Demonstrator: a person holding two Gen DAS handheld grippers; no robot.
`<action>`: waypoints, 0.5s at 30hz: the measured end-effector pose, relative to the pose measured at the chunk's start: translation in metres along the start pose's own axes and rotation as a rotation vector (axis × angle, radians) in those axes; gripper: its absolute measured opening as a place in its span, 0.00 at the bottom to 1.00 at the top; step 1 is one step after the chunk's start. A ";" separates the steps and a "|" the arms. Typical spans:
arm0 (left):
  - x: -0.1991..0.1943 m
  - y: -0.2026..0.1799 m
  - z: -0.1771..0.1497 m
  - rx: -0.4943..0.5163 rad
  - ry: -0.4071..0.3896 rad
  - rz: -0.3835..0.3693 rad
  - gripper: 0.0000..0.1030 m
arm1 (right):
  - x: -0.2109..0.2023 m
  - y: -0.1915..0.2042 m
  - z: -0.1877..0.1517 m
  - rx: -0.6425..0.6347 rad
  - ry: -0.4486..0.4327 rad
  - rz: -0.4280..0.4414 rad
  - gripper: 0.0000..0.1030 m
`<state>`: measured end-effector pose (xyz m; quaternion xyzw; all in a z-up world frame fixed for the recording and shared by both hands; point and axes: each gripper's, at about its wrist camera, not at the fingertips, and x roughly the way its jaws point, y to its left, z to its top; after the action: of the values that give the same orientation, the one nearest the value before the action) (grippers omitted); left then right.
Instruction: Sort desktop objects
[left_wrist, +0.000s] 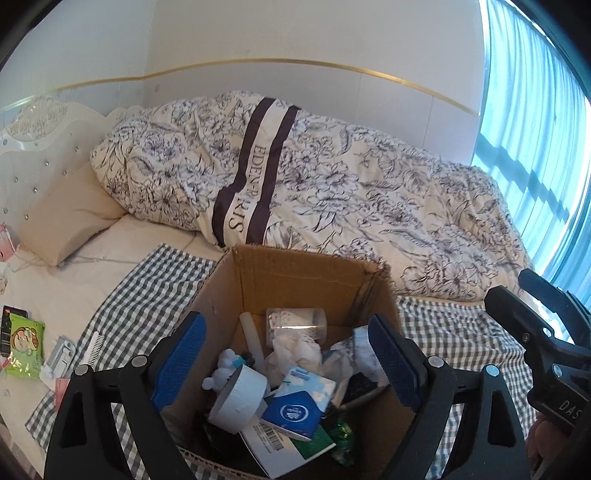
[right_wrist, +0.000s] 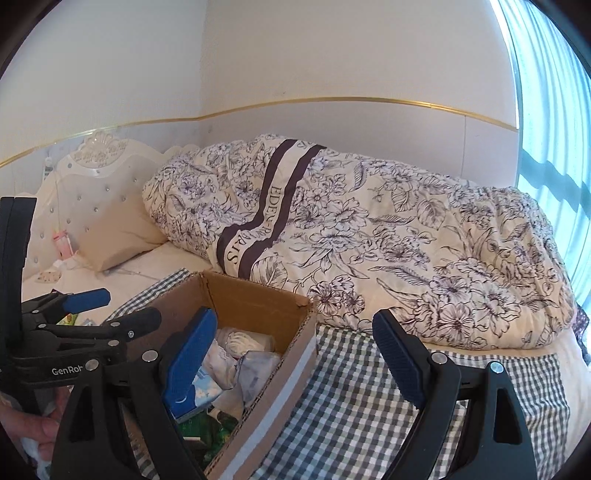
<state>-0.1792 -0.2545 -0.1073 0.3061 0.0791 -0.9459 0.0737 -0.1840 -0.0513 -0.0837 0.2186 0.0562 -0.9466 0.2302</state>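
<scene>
Holding: my left gripper (left_wrist: 286, 363) spread, empty, above the box.
Right gripper (right_wrist: 293, 360): spread, empty.
Cardboard box (left_wrist: 295, 280): corrugated, open-topped, on gingham cloth (left_wrist: 147, 291) on bed.
Tape roll (left_wrist: 240, 398): white, tilted inside.

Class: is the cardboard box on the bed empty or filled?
Filled. The box is open-topped and piled with items: a tape roll, tissue packs and white wrappings.

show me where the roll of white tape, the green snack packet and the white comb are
roll of white tape (left_wrist: 240, 400), left wrist view, on its outer white band, inside the box.
green snack packet (left_wrist: 25, 345), left wrist view, on its printed front, left on the bed.
white comb (left_wrist: 94, 349), left wrist view, mid-spine, on the checked cloth.
</scene>
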 end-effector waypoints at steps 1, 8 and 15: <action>-0.004 -0.001 0.001 0.002 -0.004 -0.004 0.89 | -0.005 -0.001 0.001 -0.001 -0.003 -0.004 0.84; -0.035 -0.018 0.006 0.010 -0.046 -0.013 0.89 | -0.043 -0.011 0.010 0.021 -0.028 -0.033 0.87; -0.067 -0.040 0.010 0.038 -0.093 -0.031 0.92 | -0.080 -0.024 0.015 0.039 -0.065 -0.060 0.90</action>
<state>-0.1383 -0.2110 -0.0553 0.2620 0.0625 -0.9613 0.0569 -0.1374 -0.0003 -0.0351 0.1906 0.0367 -0.9606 0.1990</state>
